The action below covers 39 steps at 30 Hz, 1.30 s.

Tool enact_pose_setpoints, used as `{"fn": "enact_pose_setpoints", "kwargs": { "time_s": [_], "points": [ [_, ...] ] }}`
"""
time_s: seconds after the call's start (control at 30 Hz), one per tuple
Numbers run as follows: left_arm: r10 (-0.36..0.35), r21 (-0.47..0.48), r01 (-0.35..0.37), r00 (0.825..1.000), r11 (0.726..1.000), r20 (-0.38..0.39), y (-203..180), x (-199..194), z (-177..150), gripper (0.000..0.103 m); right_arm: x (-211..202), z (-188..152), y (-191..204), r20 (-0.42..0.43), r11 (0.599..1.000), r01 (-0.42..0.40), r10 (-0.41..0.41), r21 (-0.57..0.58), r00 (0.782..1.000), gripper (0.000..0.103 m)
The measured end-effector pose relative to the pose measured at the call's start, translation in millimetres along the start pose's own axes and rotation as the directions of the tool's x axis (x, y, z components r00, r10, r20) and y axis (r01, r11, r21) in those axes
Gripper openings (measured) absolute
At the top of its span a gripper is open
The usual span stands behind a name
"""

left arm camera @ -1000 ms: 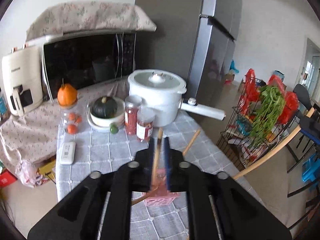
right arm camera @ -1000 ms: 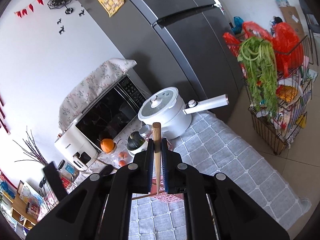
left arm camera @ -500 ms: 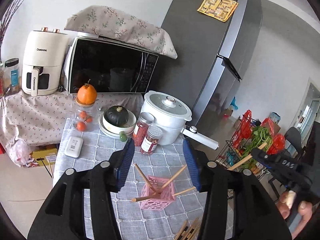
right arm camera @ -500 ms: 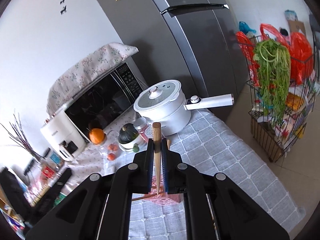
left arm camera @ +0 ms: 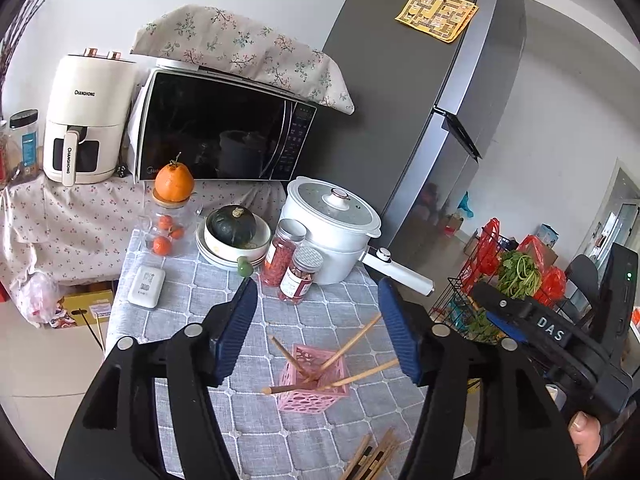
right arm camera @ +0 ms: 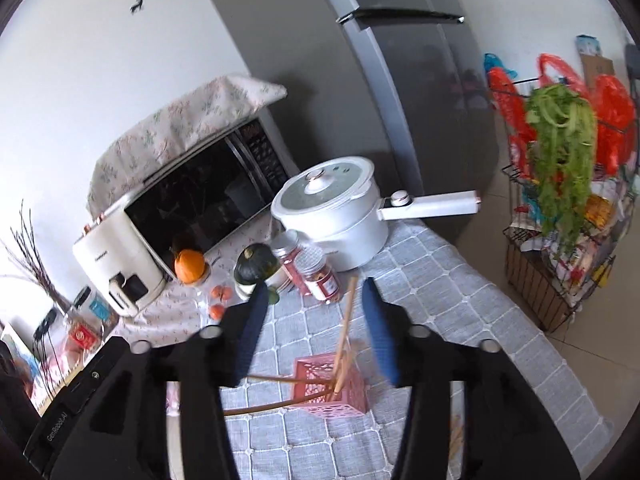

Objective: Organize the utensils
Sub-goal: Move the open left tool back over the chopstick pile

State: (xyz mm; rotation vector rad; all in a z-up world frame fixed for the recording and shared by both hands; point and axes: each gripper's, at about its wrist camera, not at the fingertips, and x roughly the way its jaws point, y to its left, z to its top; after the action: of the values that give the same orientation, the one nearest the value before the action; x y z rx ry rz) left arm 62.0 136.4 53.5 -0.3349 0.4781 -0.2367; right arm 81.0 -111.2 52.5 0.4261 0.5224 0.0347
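Left wrist: loose chopsticks (left arm camera: 370, 458) cut off below

Pink perforated holder (left arm camera: 311, 387) upright on cloth; wooden chopsticks (left arm camera: 352, 338) leaning inside; spare chopsticks (left arm camera: 370, 458) flat nearby

Left claw (left arm camera: 316, 328) and right claw (right arm camera: 316, 328) (both just opening) gape, nothing gripped.

Wooden chopsticks (left arm camera: 352, 340), perforated plastic holder (left arm camera: 314, 392)
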Motion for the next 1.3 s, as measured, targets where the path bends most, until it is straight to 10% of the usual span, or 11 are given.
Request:
{"fn": "enact_pose_setpoints", "kwargs": {
  "time_s": [0.2,0.4,0.6,0.77,0.9,1.3],
  "points": [
    [-0.007,0.057,0.009,0.999,0.998,-0.037,-21.6,1.5,-14.1,0.083,-34.2,-19.3,-49.9,0.029,0.989,0.089,-0.093,0.118,0.995,0.089],
    [0.004,0.133,0.02,0.984,0.991,-0.18,-50.8,22.7,-44.9,0.096,-42.3,-64.0,-113.1,-0.083,0.952,0.242,-0.231,0.186,0.97,0.096],
    [0.089,0.334,0.073,0.891,0.94,-0.446,-85.2,77.1,-128.9,0.096,-10.5,-119.2,-186.0,-0.315,0.873,0.424,-0.343,0.242,0.885,0.096],
    [0.179,0.361,0.07,0.773,0.93,-0.609,-78.1,129.3,-188.8,0.096,8.1,-143.3,-226.9,-0.481,0.822,0.396,-0.174,0.41,0.859,0.096],
    [0.19,0.302,0.029,0.718,0.953,-0.669,-64.6,155.7,-207.0,0.095,10.7,-153.6,-242.8,-0.529,0.782,0.388,-0.088,0.488,0.844,0.096],
    [0.262,0.36,-0.037,0.756,0.932,-0.6,-93.9,193.2,-220.1,0.04,-5.2,-153.3,-251.7,-0.52,0.77,0.307,0.037,0.559,0.853,0.096]
  ]
}}
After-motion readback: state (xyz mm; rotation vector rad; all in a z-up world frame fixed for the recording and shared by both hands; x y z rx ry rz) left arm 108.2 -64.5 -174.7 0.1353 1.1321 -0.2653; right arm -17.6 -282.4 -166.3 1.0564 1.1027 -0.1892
